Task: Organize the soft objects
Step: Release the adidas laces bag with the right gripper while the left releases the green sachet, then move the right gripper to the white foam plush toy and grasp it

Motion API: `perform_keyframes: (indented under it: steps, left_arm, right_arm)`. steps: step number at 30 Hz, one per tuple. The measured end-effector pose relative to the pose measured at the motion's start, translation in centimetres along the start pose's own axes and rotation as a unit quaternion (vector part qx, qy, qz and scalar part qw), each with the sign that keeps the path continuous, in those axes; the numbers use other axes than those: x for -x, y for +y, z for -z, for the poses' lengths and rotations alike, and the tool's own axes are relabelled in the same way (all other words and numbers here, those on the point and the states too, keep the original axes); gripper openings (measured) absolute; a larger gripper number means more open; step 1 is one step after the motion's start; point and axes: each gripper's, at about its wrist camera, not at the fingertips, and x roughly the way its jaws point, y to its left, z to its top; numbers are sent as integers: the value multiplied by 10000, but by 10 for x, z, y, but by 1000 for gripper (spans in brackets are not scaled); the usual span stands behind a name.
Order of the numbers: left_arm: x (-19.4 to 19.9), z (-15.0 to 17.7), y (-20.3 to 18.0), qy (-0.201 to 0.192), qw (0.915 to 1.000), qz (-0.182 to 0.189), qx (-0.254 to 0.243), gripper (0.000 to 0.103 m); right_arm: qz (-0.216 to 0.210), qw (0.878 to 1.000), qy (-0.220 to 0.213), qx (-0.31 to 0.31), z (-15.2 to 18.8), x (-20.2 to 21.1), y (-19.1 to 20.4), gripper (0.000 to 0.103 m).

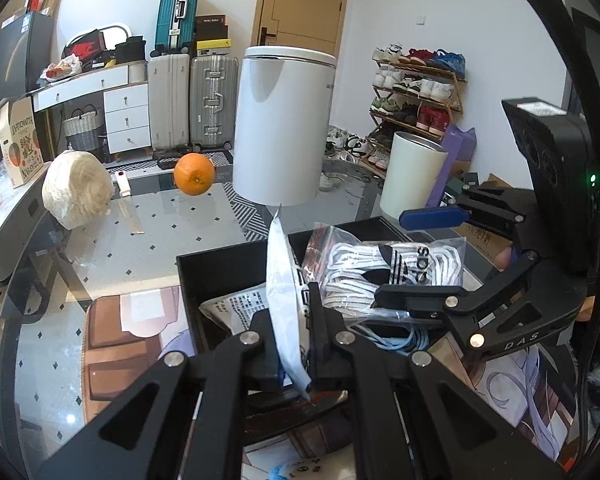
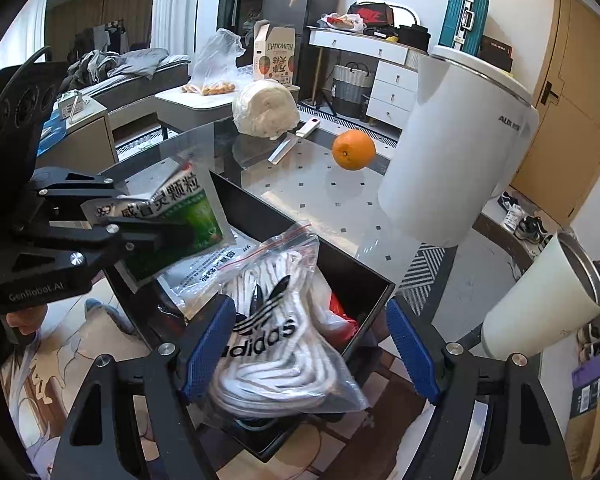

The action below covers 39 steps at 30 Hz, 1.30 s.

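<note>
A black box (image 1: 236,254) (image 2: 268,216) sits on the glass table. My left gripper (image 1: 292,356) (image 2: 172,228) is shut on a flat green medicine pouch (image 2: 180,216), seen edge-on as a white packet (image 1: 284,296), and holds it upright over the box. A zip bag of white laces with an adidas label (image 2: 276,332) (image 1: 396,272) lies in the box, tilted over its near rim. My right gripper (image 2: 312,348) (image 1: 416,252) is open, its blue pads either side of the bag. A printed pouch (image 1: 240,304) lies flat in the box.
An orange (image 1: 194,174) (image 2: 353,149), a wrapped cream bundle (image 1: 78,188) (image 2: 266,109) and a flat scraper (image 2: 294,140) lie on the table. A large white appliance (image 1: 284,128) (image 2: 456,152) and a white cup (image 1: 412,176) (image 2: 540,304) stand beyond the box.
</note>
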Motion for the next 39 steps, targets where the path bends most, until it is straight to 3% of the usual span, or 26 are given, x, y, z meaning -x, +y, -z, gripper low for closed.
perform_keyframes:
  steps: [1, 3, 4, 5, 9, 11, 13, 21, 34, 39]
  left_arm:
    - [1, 0, -1, 3, 10000, 18, -23, 8]
    - [3, -2, -2, 61, 10000, -49, -21, 23]
    - [4, -2, -2, 75, 9999, -94, -18, 47]
    - [7, -2, -2, 48, 9999, -159, -12, 54]
    - [18, 0, -4, -19, 9995, -282, -104, 61]
    - [24, 3, -4, -108, 9989, -433, -148, 89]
    - [32, 6, -3, -266, 9982, -523, -136, 98]
    - [56, 17, -1, -466, 9957, -794, -36, 103]
    - [80, 48, -8, -495, 9942, -952, 126, 103]
    - [75, 59, -7, -341, 9944, -984, 156, 103]
  right_arm:
    - [6, 10000, -7, 13, -1, 1, 1, 79]
    - [9, 10000, -46, 26, -1, 5, 1, 79]
    - [15, 10000, -66, 29, -1, 7, 1, 79]
    - [18, 10000, -76, 32, 0, 9, 1, 79]
    - [70, 9999, -134, 9, 2, 18, 2, 79]
    - [111, 9998, -186, -29, 4, 24, 2, 83]
    - [104, 9997, -225, -88, 7, 30, 3, 84]
    - [56, 9981, -499, -364, 20, 61, 16, 101]
    - [-26, 9943, -734, -778, 49, 94, 45, 102]
    - [-91, 9915, -670, -1107, 65, 94, 45, 102]
